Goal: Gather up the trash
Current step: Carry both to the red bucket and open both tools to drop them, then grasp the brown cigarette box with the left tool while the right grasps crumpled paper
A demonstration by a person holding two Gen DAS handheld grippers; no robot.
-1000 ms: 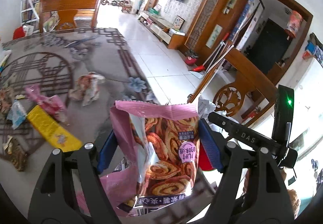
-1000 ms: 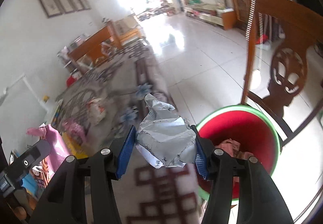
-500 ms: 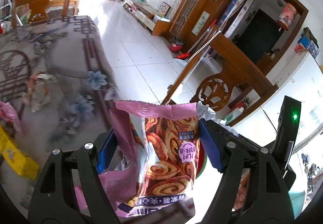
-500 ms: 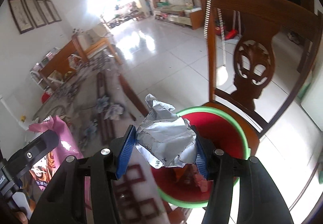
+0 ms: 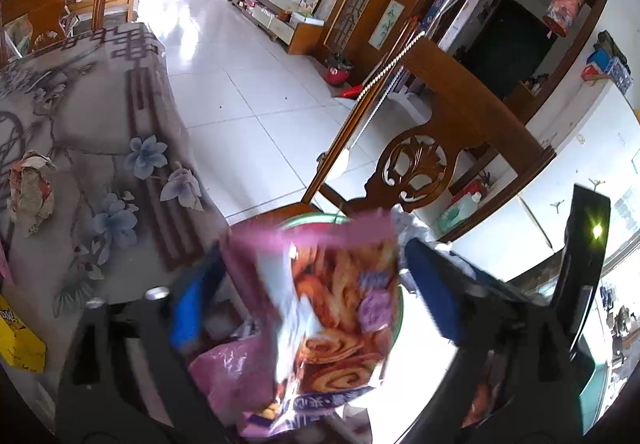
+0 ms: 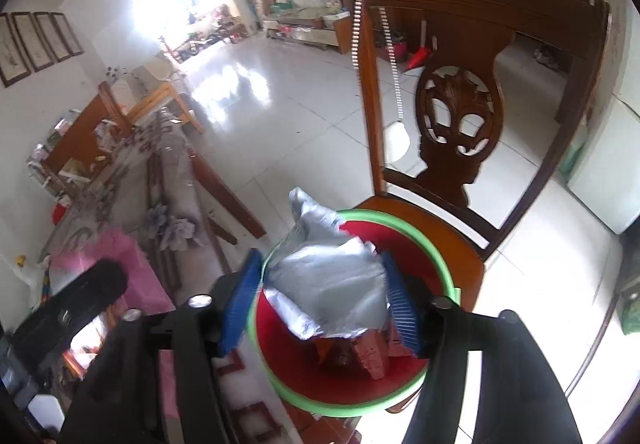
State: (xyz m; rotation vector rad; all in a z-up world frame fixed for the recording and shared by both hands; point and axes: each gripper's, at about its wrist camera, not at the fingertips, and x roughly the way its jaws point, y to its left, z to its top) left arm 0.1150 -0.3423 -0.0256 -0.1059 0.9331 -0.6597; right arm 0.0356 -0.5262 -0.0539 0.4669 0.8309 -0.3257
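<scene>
My left gripper (image 5: 308,300) stands wide, and the pink snack bag (image 5: 336,308) between its blue pads is blurred and tilted; I cannot tell whether the pads still touch it. It hangs over the red bin's green rim (image 5: 316,219). My right gripper (image 6: 320,300) is shut on a crumpled silver wrapper (image 6: 328,284), held right above the red bin with a green rim (image 6: 360,384). The bin sits on a wooden chair seat (image 6: 452,244) and has trash inside.
The table with a flowered cloth (image 5: 100,163) lies to the left, with a crumpled wrapper (image 5: 30,187) and a yellow packet (image 5: 16,340) on it. The carved chair back (image 6: 456,131) rises behind the bin. White tiled floor (image 5: 248,111) lies beyond.
Both grippers swung right from the table to over the bin. The left jaws have spread and the snack bag has gone blurred and tilted. The right still holds the silver wrapper.
</scene>
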